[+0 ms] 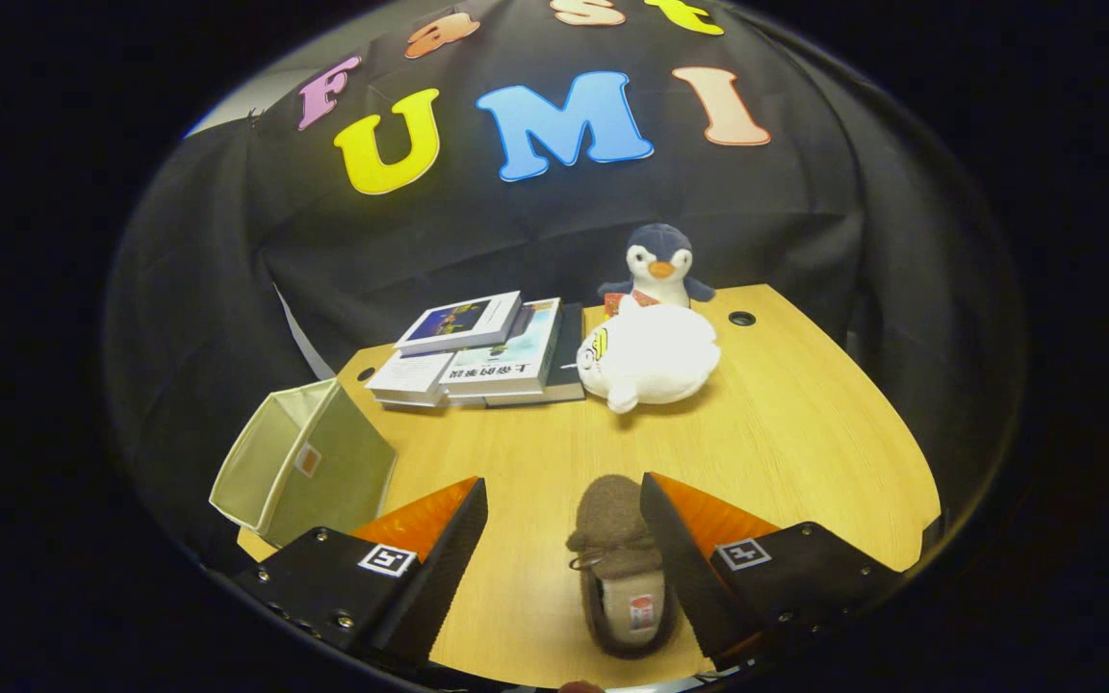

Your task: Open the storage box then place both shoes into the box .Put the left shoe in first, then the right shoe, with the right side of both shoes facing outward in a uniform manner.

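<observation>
My gripper [564, 553] hangs above the wooden table [805, 452] with its jaws spread wide; neither finger presses on anything. One brown shoe [620, 563] lies on the table in the gap between my fingers, set toward my right finger, which overlaps the shoe's side; whether the two touch I cannot tell. The shoe's toe points ahead, away from me, and its opening with the pale insole sits nearer my palm.

The storage box [309, 462], pale green fabric, stands just beyond my left finger at the table's edge. It is tilted, with its open mouth turned up and outward to my left.

Well ahead of my fingers lies a stack of books [482, 351]. Just beside it, ahead of my right finger, rests a white plush toy [651, 356], and a penguin plush [658, 265] stands behind that.
</observation>
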The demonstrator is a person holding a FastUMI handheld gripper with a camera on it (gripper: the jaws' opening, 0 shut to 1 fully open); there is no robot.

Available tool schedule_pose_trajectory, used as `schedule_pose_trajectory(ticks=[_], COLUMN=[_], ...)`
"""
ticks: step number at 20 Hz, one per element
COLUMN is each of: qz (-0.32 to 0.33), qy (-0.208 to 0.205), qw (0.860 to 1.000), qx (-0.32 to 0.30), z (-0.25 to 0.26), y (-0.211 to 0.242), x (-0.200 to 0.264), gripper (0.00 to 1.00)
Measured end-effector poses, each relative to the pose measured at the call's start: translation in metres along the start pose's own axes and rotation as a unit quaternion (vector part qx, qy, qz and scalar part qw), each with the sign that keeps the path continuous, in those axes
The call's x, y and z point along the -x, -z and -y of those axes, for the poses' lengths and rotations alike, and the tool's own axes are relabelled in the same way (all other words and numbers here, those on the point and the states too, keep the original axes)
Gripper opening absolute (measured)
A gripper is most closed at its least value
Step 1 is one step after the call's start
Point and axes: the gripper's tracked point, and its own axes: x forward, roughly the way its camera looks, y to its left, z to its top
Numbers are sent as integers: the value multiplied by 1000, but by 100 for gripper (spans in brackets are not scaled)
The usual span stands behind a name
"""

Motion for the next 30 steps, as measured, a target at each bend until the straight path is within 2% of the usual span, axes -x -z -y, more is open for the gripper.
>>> schedule_pose_trajectory(ticks=[12,22,25,27,30], qz=[-66,-120,-130,-136,-140], qy=[33,50,45,36,23], qw=[997,991,990,990,990], qx=[26,42,22,3,-21], z=[75,105,103,98,87], y=[74,125,131,133,134], x=[-19,-47,-50,-52,-54], gripper=[98,98,98,90,68])
